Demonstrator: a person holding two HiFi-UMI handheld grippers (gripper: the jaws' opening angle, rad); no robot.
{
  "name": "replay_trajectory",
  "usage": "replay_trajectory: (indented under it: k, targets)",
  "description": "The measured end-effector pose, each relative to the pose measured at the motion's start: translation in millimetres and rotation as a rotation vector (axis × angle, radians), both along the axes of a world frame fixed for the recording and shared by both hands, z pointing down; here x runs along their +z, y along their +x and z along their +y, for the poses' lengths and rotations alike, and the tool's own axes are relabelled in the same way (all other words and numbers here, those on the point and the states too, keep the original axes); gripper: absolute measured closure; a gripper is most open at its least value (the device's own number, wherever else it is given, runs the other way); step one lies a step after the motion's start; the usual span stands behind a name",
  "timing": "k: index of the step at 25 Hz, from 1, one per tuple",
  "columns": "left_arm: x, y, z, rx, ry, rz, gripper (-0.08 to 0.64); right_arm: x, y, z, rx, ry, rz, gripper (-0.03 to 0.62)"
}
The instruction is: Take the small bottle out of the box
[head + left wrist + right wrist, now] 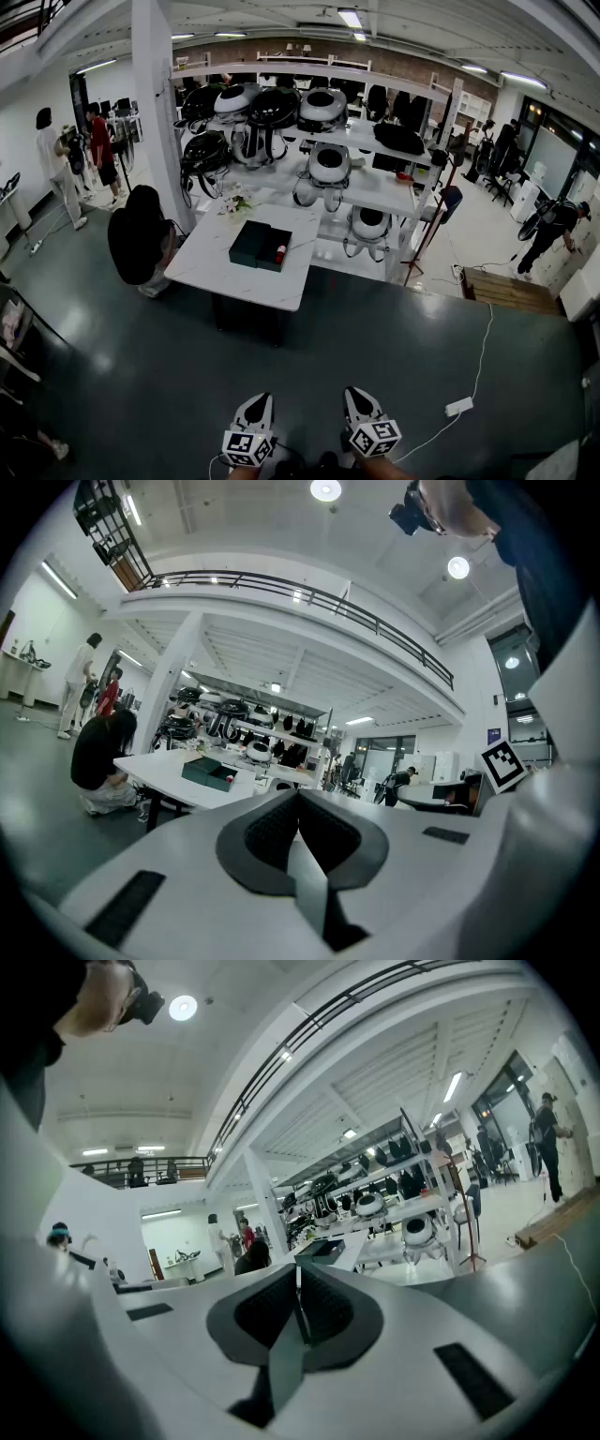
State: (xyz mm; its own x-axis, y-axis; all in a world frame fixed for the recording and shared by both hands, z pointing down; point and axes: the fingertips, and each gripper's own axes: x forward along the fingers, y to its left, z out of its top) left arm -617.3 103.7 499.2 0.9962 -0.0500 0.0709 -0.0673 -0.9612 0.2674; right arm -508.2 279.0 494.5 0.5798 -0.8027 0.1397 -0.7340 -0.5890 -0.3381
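Observation:
A dark open box [261,245] lies on a white table [225,267] across the room, with a small red bottle [279,253] at its right side. The box [208,772] is far off in the left gripper view, and the box [322,1250] shows small in the right gripper view too. My left gripper [255,410] and right gripper [360,405] are low at the bottom of the head view, side by side, far from the table. Both have their jaws shut with nothing between them. The left gripper [298,799] and right gripper [298,1274] point roughly level toward the table.
A person in black [141,234] crouches at the table's left end. White shelves [375,187] with helmets stand behind it. Dark floor stretches between me and the table, with a cable and power strip [459,406] at right. Other people stand at far left [98,150].

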Motion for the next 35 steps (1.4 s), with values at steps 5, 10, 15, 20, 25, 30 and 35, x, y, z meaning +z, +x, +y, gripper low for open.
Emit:
replay_trajectory:
  k: [5, 10, 15, 20, 25, 30, 35]
  targets:
    - [-17.1, -13.0, 2.6, -0.001, 0.039, 0.018, 0.544, -13.3, -14.9, 4.1, -0.034, 0.007, 0.052, 0.551]
    - [-43.1, -15.1, 21.7, 0.031, 0.065, 0.054, 0.544, -37.1, -17.5, 12.4, -0.058, 0.016, 0.137, 0.552]
    - [-50.5, -17.7, 32.7, 0.01, 0.041, 0.052, 0.544, -58.8, -20.7, 31.9, -0.089, 0.1, 0.21, 0.551]
    - [-54.5, -18.0, 46.4, 0.019, 0.049, 0.035, 0.545, -55.1, -11.1, 61.1, -0.081, 0.069, 0.188, 0.551]
    - [-63.4, -15.5, 71.5, 0.027, 0.059, 0.062, 0.545, -55.6, -4.4, 91.2, -0.087, 0.081, 0.174, 0.551]
    - [-69.0, -4.7, 100.6, 0.04, 0.069, 0.073, 0.544, -63.4, 6.2, 116.3, -0.094, 0.109, 0.202, 0.551]
    - [-66.9, -0.8, 126.7, 0.073, 0.063, 0.047, 0.545, -50.0, 8.4, 143.4, -0.083, 0.095, 0.186, 0.551]
